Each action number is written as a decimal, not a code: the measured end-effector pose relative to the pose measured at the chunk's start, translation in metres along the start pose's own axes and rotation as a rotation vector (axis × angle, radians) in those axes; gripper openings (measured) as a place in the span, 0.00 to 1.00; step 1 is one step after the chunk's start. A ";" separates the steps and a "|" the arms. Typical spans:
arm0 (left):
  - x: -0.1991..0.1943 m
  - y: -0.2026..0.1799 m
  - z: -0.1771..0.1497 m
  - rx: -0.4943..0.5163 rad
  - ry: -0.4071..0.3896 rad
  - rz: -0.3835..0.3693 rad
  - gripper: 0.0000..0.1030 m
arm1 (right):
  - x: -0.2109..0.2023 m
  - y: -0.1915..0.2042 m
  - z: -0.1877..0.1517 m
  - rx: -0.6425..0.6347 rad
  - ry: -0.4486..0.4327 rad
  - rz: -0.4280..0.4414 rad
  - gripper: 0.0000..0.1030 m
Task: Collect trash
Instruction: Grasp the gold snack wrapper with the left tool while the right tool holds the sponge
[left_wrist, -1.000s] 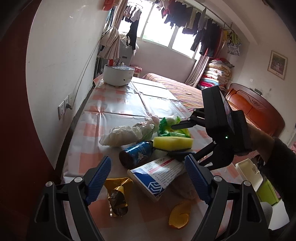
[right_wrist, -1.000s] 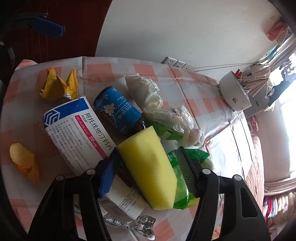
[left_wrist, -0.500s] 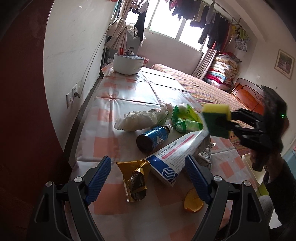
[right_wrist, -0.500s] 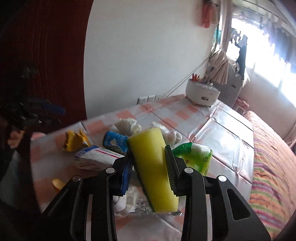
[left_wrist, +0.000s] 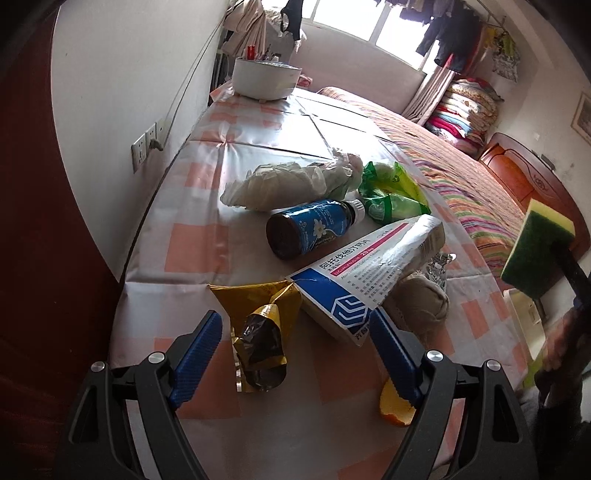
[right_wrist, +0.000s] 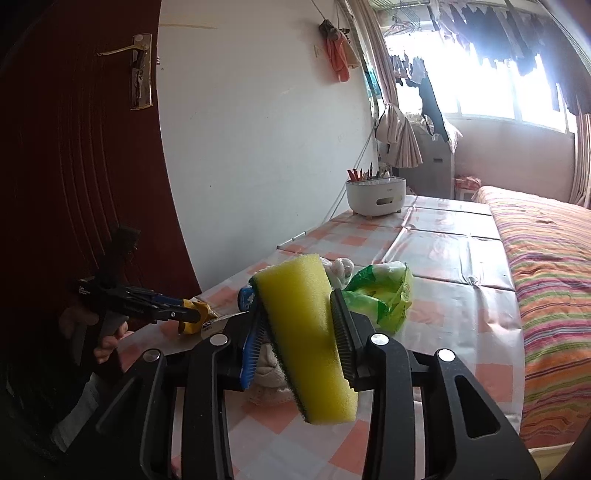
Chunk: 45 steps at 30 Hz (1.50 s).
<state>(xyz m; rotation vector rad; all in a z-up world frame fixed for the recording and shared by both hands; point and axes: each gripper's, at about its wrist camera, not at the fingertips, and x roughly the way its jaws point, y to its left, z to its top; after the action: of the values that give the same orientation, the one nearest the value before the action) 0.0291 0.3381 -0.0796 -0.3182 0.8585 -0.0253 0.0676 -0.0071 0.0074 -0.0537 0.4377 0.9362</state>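
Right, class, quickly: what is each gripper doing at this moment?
Left gripper: open, holding nothing, above the gold wrapper.
Right gripper: shut on the yellow sponge.

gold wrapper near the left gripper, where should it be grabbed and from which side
Grip the gold wrapper across its narrow crumpled waist, coming down from above and from the near table edge. The open left gripper already straddles it, and the wrapper lies lengthwise toward the gripper, clear of the medicine box beside it.

Left wrist view looks steeply down, close over the table (left_wrist: 229, 140); right looks nearly level across it.
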 end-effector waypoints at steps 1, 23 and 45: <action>0.002 0.002 0.000 -0.018 0.008 0.001 0.77 | -0.002 -0.001 0.000 0.006 -0.005 0.001 0.35; -0.015 -0.035 0.018 -0.001 -0.138 -0.002 0.14 | -0.038 -0.030 -0.002 0.077 -0.102 -0.112 0.36; 0.002 -0.159 0.022 0.195 -0.172 -0.135 0.14 | -0.118 -0.084 -0.022 0.144 -0.175 -0.304 0.36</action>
<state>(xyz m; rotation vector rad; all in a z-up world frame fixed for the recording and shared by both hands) 0.0639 0.1925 -0.0224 -0.1918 0.6572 -0.2029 0.0662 -0.1532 0.0213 0.0905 0.3220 0.6028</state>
